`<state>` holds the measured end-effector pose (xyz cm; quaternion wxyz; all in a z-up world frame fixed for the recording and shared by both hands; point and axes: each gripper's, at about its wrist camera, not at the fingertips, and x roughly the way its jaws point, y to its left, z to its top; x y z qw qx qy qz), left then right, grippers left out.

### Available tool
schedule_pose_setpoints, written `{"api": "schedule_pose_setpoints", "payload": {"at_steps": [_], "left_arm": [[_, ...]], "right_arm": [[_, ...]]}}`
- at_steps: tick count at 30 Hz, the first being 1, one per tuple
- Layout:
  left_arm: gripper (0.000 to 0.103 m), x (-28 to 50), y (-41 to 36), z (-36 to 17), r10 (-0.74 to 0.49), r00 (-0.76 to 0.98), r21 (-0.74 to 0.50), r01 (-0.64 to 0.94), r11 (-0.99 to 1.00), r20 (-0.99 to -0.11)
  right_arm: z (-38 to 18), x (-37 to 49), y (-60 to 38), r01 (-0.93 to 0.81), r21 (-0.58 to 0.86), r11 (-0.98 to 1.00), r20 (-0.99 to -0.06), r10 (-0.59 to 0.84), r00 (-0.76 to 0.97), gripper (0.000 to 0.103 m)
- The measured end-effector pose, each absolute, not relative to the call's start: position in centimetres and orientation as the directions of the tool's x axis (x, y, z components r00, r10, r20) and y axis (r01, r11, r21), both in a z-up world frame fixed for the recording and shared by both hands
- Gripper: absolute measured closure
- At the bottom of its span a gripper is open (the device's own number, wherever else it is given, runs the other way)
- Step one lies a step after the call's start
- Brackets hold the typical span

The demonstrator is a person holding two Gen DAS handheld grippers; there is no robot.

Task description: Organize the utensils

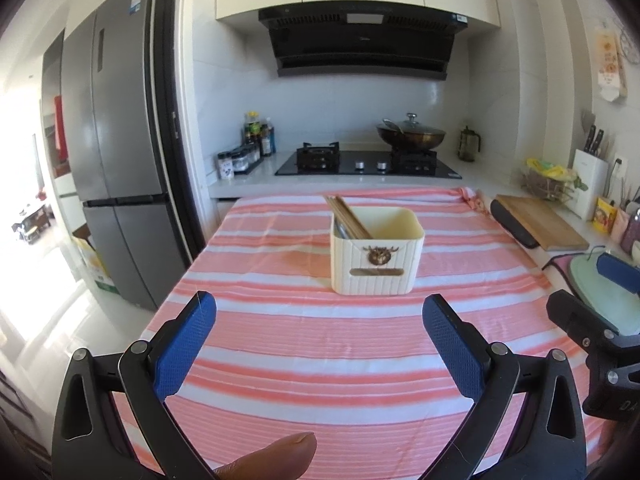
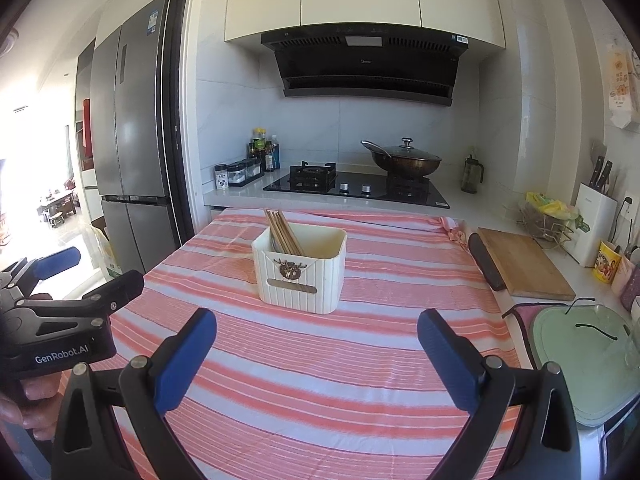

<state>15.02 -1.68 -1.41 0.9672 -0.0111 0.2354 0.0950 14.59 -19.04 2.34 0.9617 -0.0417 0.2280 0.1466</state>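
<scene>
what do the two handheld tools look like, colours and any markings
Both match: the left tool and right tool have black angular linkage arms with round silver pivot pins, and each finger carries a blue textured pad. The left tool's black body shows white "GenRobot.AI" lettering in the right wrist view. A bare fingertip shows; no sleeves or cables are visible.

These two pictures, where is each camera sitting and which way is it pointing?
Left wrist view: sits on the left gripper, looks forward over the striped cloth at the holder; shows its open blue fingers, a fingertip and the right gripper at the right edge.
Right wrist view: sits on the right gripper, faces the same way; shows its open fingers and the left gripper with the hand at the left.
Both share the holder with chopsticks, the stove and the wok.
</scene>
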Motion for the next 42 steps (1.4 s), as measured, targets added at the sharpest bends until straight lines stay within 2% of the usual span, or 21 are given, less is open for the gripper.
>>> {"api": "schedule_pose_setpoints", "payload": {"at_steps": [42], "left_arm": [[0.0,14.8,-1.5,-1.8,0.188,0.856,0.049,-0.187,0.981,-0.481]], "right_arm": [[2.4,13.6,-18.8,-0.337,-0.028,0.941,-0.466,0.286,0.837,0.001]]}}
